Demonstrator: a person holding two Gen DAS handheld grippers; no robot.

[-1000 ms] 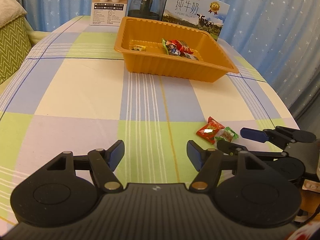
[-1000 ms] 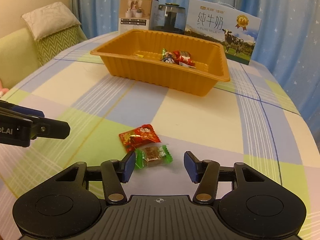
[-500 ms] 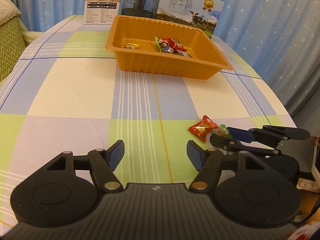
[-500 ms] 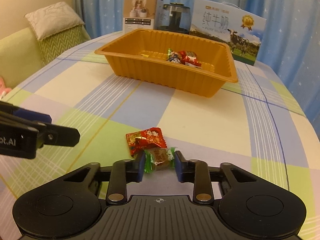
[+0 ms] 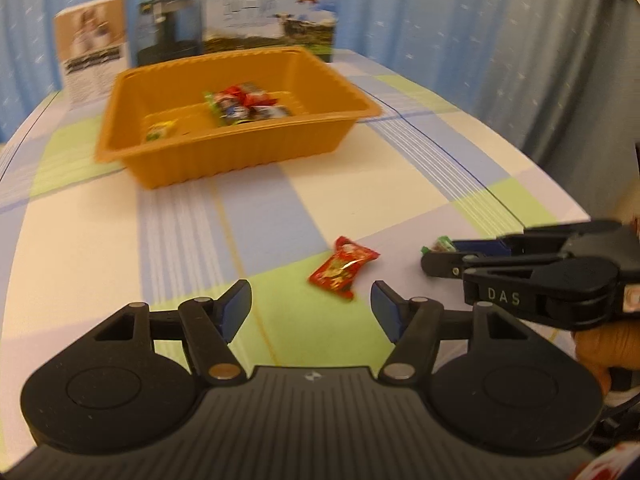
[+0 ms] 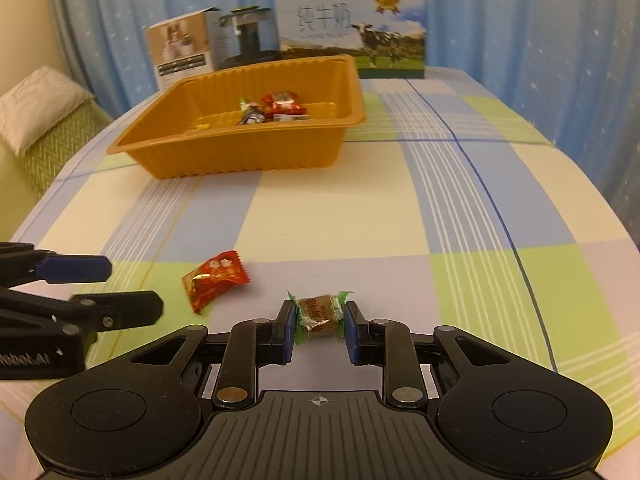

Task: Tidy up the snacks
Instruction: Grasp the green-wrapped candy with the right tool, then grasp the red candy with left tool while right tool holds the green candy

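Left wrist view motion-blurred: milk box (image 5: 269,20) print unreadable; green-wrapped candy (image 5: 443,245) mostly hidden by right gripper (image 5: 448,254) (tray snacks (image 5: 244,104) smeared).

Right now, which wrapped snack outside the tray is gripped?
The green-wrapped candy, pinched in the right gripper. The red packet lies free on the tablecloth.

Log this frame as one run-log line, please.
right gripper: shut on green-wrapped candy | left gripper: open, empty | red snack packet: on tablecloth | orange tray: holds snacks

Black hand-held gripper (image 6: 319,326), blue pads (image 6: 289,334), brass screws
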